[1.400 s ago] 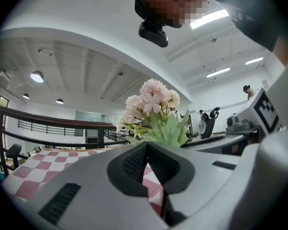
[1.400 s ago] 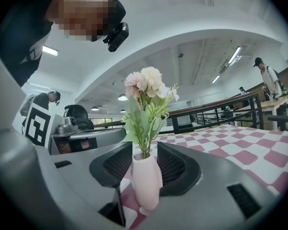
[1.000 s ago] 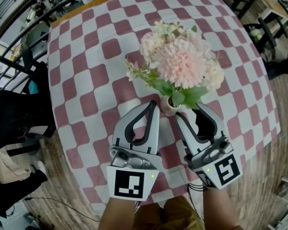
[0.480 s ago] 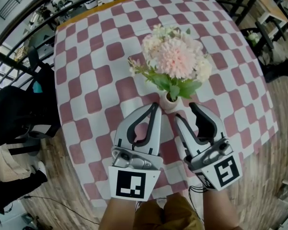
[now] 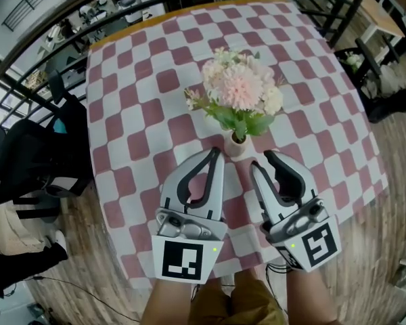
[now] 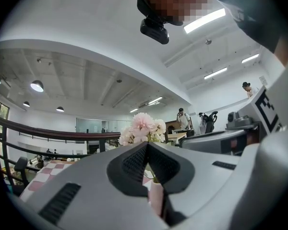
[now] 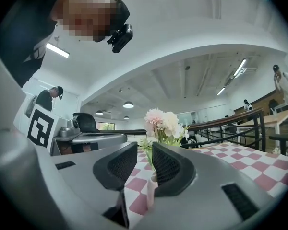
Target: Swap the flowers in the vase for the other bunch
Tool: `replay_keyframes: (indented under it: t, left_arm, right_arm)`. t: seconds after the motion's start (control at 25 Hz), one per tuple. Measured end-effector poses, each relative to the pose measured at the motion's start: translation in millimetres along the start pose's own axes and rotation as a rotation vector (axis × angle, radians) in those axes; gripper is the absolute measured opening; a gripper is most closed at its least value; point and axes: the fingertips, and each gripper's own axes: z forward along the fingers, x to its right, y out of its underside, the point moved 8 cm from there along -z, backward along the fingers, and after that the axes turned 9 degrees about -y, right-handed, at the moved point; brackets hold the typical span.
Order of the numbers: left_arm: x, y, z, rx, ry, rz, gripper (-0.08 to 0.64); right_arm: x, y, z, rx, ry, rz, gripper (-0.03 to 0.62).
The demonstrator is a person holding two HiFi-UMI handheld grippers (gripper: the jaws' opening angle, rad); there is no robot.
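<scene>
Left gripper [image 5: 215,156] fingers closed, empty; right gripper [image 5: 262,161] fingers closing on nothing. We hold both just short of the vase [image 5: 237,144], presumably to pull its flowers [image 5: 240,90].

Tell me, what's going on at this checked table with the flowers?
A person holds a two-jaw gripper in each hand over a table with a checked cloth. A small vase with a bunch of pale pink flowers stands on it. The left gripper has its jaws together. The right gripper has its jaws apart and closing, with nothing gripped. Both hover just in front of the vase, touching nothing. No second bunch is in view.
</scene>
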Motion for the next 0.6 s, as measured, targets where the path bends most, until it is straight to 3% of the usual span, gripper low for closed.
replay_keyframes:
  t: [0.28, 0.6]
  left_arm:
    - [4, -19, -12, 0.016, 0.000, 0.023, 0.006]
    - [2, -45, -11, 0.011, 0.006, 0.019, 0.006]
  right_arm:
    - [-10, -20, -8, 0.018, -0.006, -0.043, 0.055]
    - [-10, -54, -9, 0.072, 0.036, -0.024, 0.032]
